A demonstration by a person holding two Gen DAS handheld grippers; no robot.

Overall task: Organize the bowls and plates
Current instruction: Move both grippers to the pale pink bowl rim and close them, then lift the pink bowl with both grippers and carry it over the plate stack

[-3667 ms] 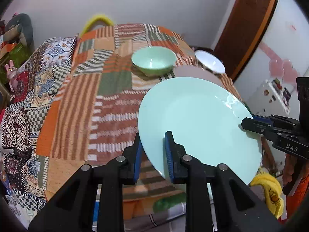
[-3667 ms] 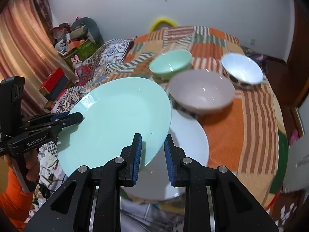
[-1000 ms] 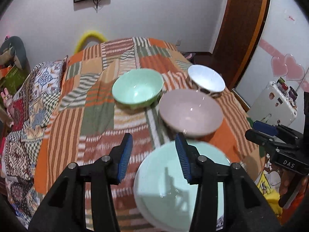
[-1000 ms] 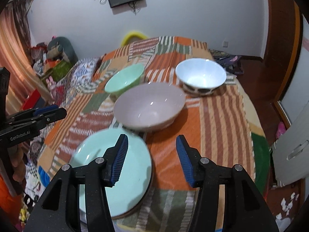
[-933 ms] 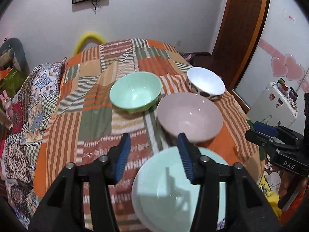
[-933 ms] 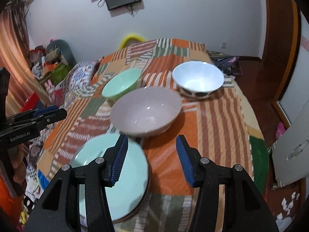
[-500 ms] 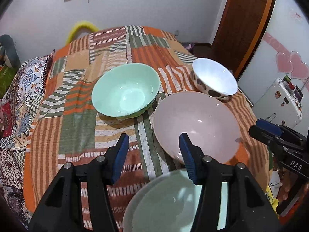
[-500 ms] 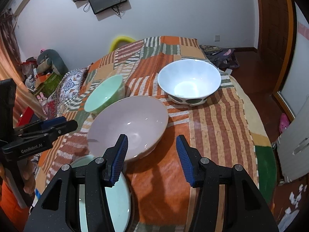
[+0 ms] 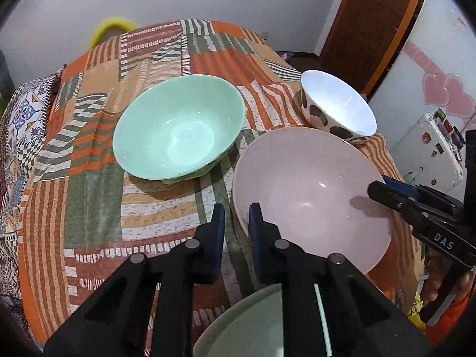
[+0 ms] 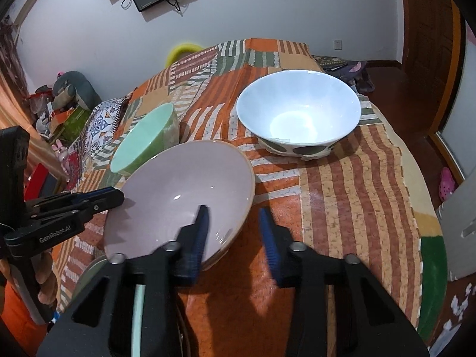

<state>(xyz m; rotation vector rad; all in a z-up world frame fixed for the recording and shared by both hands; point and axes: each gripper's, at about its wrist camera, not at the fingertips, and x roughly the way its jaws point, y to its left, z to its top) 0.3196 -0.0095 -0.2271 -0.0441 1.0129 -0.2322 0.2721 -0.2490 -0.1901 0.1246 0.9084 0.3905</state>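
A pale pink bowl (image 9: 309,196) (image 10: 181,196) sits on the patchwork cloth between a mint green bowl (image 9: 178,128) (image 10: 142,145) and a white spotted bowl (image 9: 336,107) (image 10: 300,116). My left gripper (image 9: 236,217) is shut on the pink bowl's near-left rim. My right gripper (image 10: 233,217) straddles the bowl's right rim, one finger inside, one outside, with a gap between the pads. A mint plate (image 9: 267,324) (image 10: 136,312) lies stacked under the grippers at the near edge.
The round table's striped cloth (image 9: 98,184) (image 10: 351,196) has bare room on the left and near right. A door (image 9: 372,23) and a white fridge (image 9: 428,154) stand to the right; clutter and toys (image 10: 65,104) lie on the left.
Both grippers have moved forward from over the mint plate to the pink bowl. The left gripper has closed on its rim; the right gripper has narrowed around the opposite rim.
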